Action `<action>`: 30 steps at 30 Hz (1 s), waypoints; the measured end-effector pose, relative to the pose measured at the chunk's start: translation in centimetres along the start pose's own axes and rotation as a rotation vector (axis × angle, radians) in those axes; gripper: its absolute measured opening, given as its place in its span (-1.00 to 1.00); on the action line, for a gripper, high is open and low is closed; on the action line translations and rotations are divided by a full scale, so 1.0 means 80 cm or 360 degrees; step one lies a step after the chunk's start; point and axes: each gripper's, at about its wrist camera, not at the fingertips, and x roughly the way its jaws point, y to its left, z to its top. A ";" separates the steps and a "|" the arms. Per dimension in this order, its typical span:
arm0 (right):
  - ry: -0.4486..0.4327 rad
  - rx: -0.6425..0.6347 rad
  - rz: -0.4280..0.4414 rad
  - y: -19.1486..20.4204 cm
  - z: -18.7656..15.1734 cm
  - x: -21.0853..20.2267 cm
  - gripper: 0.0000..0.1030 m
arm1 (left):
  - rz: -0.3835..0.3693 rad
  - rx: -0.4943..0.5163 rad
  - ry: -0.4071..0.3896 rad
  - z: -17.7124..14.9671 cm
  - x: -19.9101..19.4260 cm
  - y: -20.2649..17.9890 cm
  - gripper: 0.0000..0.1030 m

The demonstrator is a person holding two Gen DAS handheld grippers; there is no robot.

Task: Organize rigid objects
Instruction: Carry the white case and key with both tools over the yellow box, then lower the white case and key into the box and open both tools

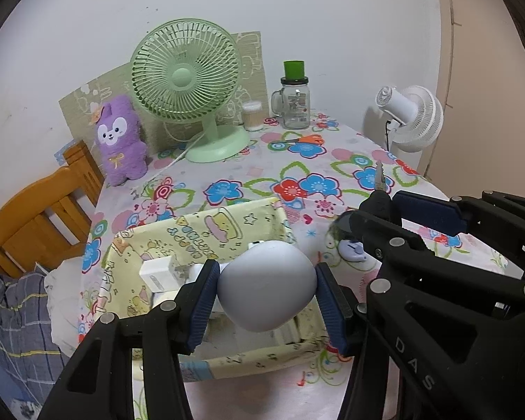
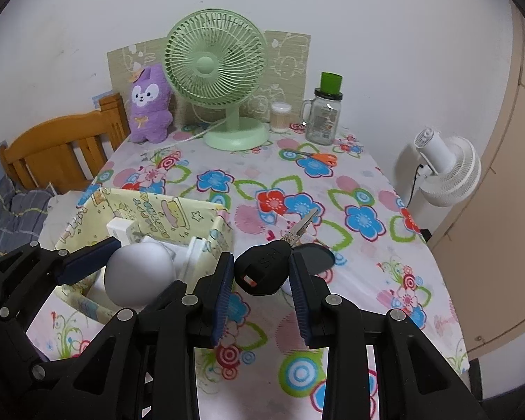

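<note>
A smooth grey egg-shaped object (image 1: 262, 301) is held by my left gripper (image 1: 266, 273), whose blue pads press on its two sides. It hangs over the yellow cartoon-print fabric basket (image 1: 227, 217), which holds a white charger block (image 1: 155, 273) and other white items. To the right, my right gripper (image 2: 260, 266) is shut on a black key fob (image 2: 262, 276). Metal keys (image 2: 302, 227) stick out past the fingertips above the floral tablecloth (image 2: 367, 280). The right wrist view shows the left gripper (image 2: 136, 269) and the grey object (image 2: 140, 280) over the basket (image 2: 164, 210).
At the back stand a green desk fan (image 2: 215, 66), a purple plush (image 2: 148, 105), a cotton-swab tub (image 2: 280, 116) and a glass jar with a green lid (image 2: 322, 115). Orange scissors (image 2: 322, 156) lie near the jar. A wooden chair (image 2: 52, 147) is left; a white fan (image 2: 448, 171) is right.
</note>
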 end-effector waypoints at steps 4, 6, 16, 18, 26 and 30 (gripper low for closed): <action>0.0005 -0.0012 0.0009 0.009 0.006 0.007 -0.32 | 0.0004 -0.0016 0.0007 0.000 0.005 0.011 0.10; 0.0008 -0.0021 0.0016 0.015 0.009 0.011 -0.32 | 0.0006 -0.0027 0.0011 0.000 0.008 0.018 0.10; 0.0035 -0.0070 0.0053 0.044 0.020 0.034 -0.32 | 0.0030 -0.0080 0.0043 -0.004 0.022 0.048 0.10; 0.0041 -0.0081 0.0062 0.050 0.022 0.039 -0.32 | 0.0032 -0.0092 0.0050 -0.006 0.025 0.054 0.10; 0.0074 -0.0111 0.0110 0.071 0.024 0.059 -0.32 | 0.0038 -0.0124 0.0084 -0.011 0.038 0.075 0.10; 0.0091 -0.0127 0.0120 0.082 0.026 0.069 -0.32 | 0.0038 -0.0144 0.0104 -0.014 0.046 0.086 0.10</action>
